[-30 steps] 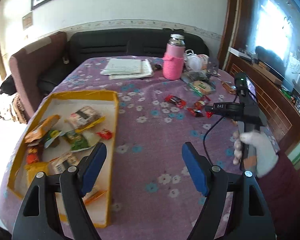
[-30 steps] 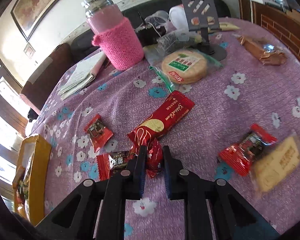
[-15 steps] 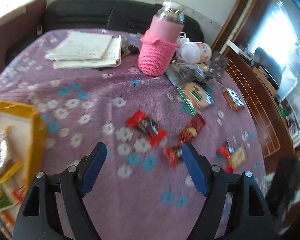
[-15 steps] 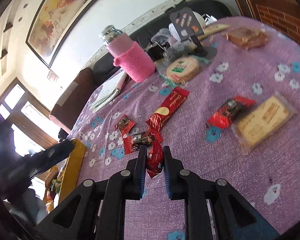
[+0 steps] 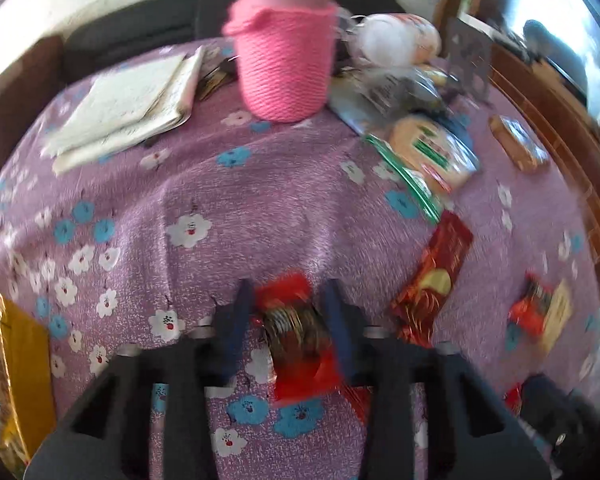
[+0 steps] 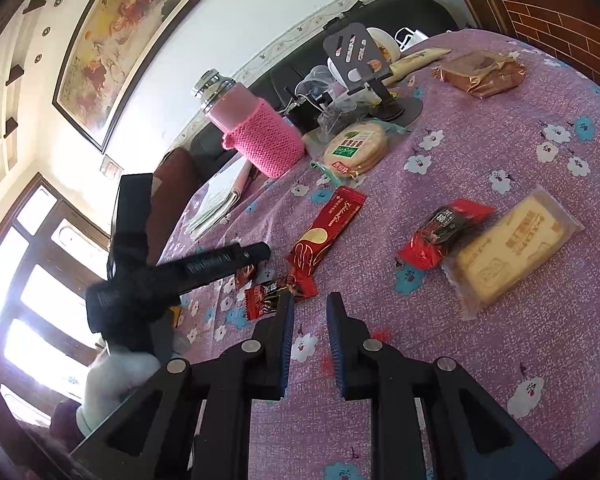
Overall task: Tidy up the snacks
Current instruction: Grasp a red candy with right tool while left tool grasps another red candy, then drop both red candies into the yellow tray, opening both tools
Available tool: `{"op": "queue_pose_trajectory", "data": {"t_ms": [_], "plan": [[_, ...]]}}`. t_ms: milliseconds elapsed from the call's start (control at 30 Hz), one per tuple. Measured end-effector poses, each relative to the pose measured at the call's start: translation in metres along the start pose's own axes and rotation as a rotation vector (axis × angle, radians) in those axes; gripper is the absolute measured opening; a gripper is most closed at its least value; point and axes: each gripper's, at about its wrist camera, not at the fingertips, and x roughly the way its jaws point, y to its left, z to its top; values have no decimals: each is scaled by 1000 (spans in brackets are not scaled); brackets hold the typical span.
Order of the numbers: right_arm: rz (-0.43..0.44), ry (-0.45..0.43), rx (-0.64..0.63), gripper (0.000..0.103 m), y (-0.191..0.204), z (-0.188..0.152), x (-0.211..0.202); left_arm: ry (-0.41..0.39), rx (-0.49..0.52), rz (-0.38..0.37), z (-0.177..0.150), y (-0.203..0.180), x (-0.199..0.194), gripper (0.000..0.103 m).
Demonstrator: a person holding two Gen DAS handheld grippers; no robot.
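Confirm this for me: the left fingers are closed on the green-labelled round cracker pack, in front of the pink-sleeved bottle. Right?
Not quite. The left wrist view shows the left gripper closed on a red snack packet, not the green-labelled round cracker pack, which lies apart from the fingers, farther back and to the right on the cloth. The pink-sleeved bottle does stand beyond the gripper.

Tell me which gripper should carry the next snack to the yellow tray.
Left. The left gripper is shut on a red snack packet, and the yellow tray lies just off to its side. The right gripper has nothing between its jaws.
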Motion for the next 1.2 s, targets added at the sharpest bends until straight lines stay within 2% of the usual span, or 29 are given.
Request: {"op": "queue_pose_trajectory", "data": {"t_ms": [100, 133, 233, 267, 500, 600, 700, 767, 900, 1033, 1200], "plan": [[-16, 12, 9, 19, -4, 1, 4, -10, 6, -37, -10, 1, -8, 25], [-39, 12, 17, 23, -7, 2, 5, -13, 1, -44, -15, 3, -11, 24], [-112, 21, 50, 44, -16, 4, 2, -29, -21, -69, -26, 12, -23, 24], [-123, 37, 58, 47, -19, 5, 1, -39, -30, -83, -31, 16, -29, 24], [-184, 120, -19, 52, -3, -4, 11, -82, -82, -150, -38, 32, -65, 24], [-270, 134, -135, 56, 18, -14, 18, -106, -100, -162, -50, 43, -88, 24], [-384, 153, -254, 47, 33, -23, 26, -138, -133, -169, -67, 56, -115, 24], [-417, 166, -268, 30, 34, -24, 25, -166, -160, -163, -84, 69, -138, 24], [-357, 173, -244, 26, 33, -25, 19, -224, -230, -159, -116, 97, -172, 24], [-178, 123, -217, 25, 44, -23, 8, -273, -317, -140, -148, 135, -204, 24], [11, 101, -266, 25, 105, -37, -25, -318, -395, -68, -188, 177, -234, 25]]}}
